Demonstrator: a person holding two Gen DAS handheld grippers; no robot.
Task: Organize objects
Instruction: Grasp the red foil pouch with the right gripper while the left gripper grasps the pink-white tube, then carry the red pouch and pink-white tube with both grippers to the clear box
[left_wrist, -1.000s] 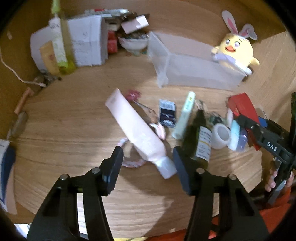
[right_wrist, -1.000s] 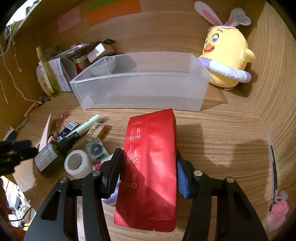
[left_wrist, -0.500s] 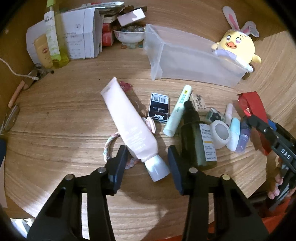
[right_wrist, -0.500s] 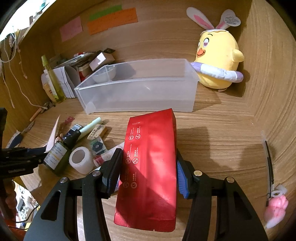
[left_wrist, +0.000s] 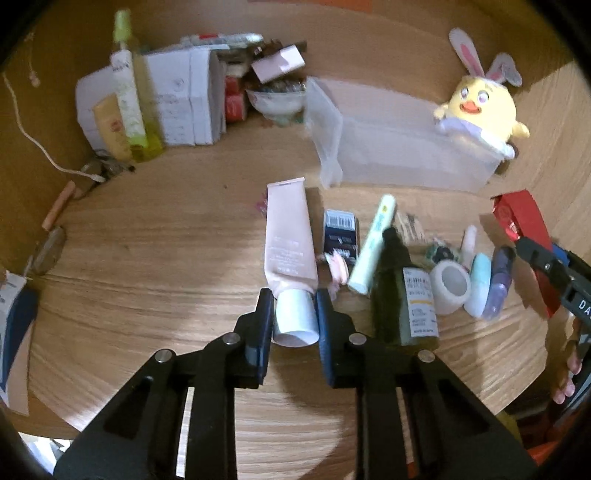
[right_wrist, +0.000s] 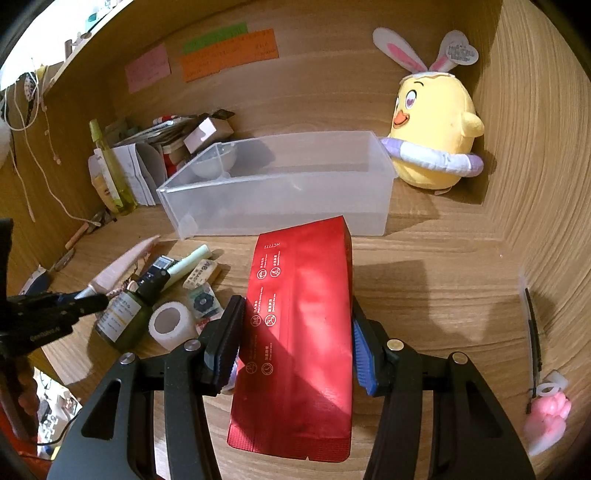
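Note:
A pink tube lies on the wooden desk with its white cap towards me. My left gripper is closing on that cap, and both pads touch its sides. My right gripper is shut on a red pouch, which is held lengthwise and points at the clear plastic bin. The bin holds nothing that I can see. Right of the tube lie a dark green bottle, a pale green stick, a white tape roll and several small tubes.
A yellow plush chick sits behind the bin's right end. White boxes and a yellow-green bottle crowd the back left corner. A pink paw-shaped item lies at the right wall. Wooden walls close in the back and right.
The left jaws have narrowed from wide apart to the tube's white cap, and the tube now points straight away. The right gripper still holds the red pouch in the same place.

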